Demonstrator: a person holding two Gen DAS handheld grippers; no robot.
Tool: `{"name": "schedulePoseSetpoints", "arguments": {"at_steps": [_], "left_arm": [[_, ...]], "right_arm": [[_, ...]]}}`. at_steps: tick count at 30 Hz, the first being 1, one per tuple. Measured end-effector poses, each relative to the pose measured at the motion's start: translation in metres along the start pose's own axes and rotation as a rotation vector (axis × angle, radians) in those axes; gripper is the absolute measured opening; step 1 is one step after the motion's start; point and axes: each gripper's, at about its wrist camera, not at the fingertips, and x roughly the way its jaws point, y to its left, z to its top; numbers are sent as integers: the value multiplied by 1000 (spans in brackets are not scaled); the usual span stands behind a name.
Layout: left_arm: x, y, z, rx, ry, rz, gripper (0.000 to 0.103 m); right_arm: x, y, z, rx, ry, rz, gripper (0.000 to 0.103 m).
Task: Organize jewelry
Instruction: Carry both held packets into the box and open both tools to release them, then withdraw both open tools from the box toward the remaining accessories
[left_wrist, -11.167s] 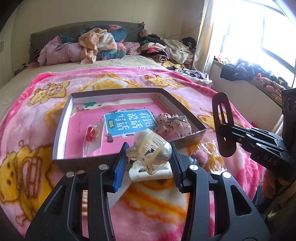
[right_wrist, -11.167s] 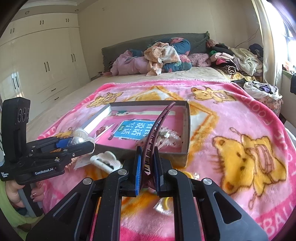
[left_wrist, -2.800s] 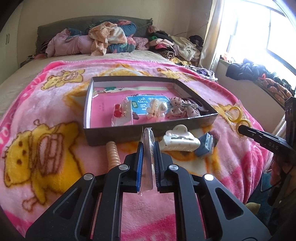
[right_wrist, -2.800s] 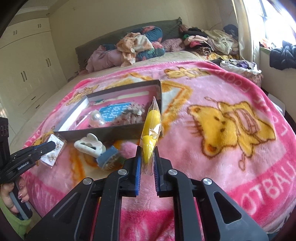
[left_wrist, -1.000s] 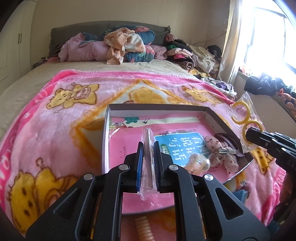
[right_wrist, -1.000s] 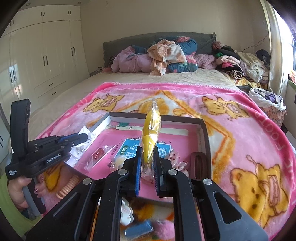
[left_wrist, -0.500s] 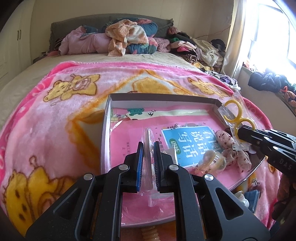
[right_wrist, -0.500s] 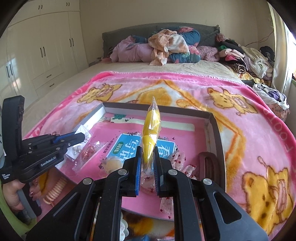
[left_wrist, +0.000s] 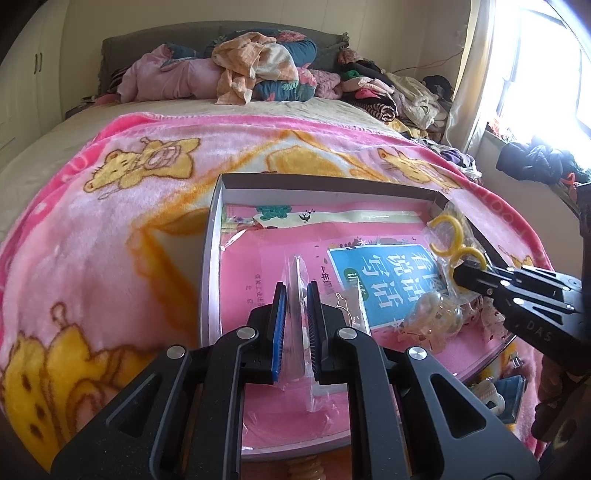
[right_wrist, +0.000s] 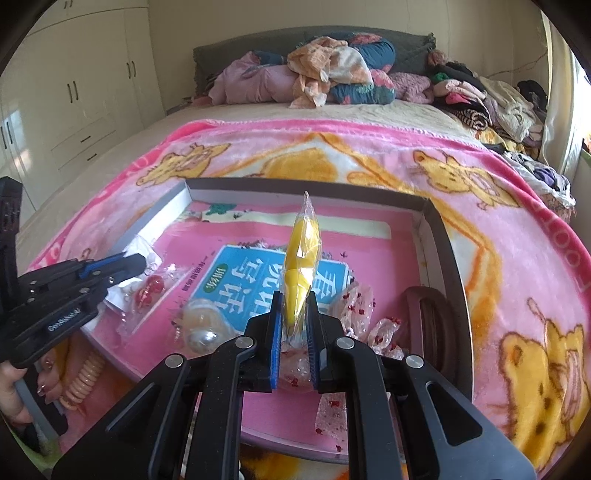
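A shallow grey box (left_wrist: 211, 243) with a pink printed floor lies on the pink bear blanket. My left gripper (left_wrist: 294, 291) hangs low over its near left part, shut on a thin clear packet (left_wrist: 295, 273) seen edge-on. In the right wrist view that left gripper (right_wrist: 125, 266) grips the small clear packet (right_wrist: 146, 249) of studs. My right gripper (right_wrist: 294, 301) is shut on a clear packet of yellow hoops (right_wrist: 301, 254) over the box (right_wrist: 436, 229). The left wrist view shows the right gripper (left_wrist: 467, 271) with the yellow hoops (left_wrist: 448, 236) above the box's right side.
Inside the box lie a packet of red beads (right_wrist: 149, 291), a clear claw clip (right_wrist: 201, 328), floral packets (right_wrist: 354, 301) and a dark brown clip (right_wrist: 424, 306). A peach coil tie (right_wrist: 83, 380) and a white clip (left_wrist: 489, 395) lie outside. A hand (right_wrist: 14, 391) holds the left gripper.
Both grippers have sunk closer to the box with their packets still held. The right one came further down and forward over the box's middle.
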Motion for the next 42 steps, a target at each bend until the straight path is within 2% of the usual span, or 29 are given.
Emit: {"name": "schedulePoseSetpoints", "arguments": {"at_steps": [7,14,23,32,36,38,40,42], "left_arm": [[0,0,-1,-2,0,-1,6],[0,0,0,-2,2,0,6],[0,1,-7,2,6,5,9],[-13,1,-10,-8,-4,14,31],[-21,1,-9,-14,-16,18,39],[-28,0,-10,-18,-25,16,42],[-34,-1,-10,-22,-37,17,49],[-39,-2,-9,-24,-48,14,51]], "right_arm": [[0,-1,-6,18,-4,-3,16],[-9,-1,-9,26,-25,-8,38],[-24,-7,-14,40,-51,-17,53],[-44,-15,-18,78,-82,-16,64],[-56,-20,-21,93,-99,-20,65],[-61,-22,-22,97,-105,-26,70],[-68,-24,-23,104,-117,-32,70],[-73,-26,-24,108,-125,-33,70]]}}
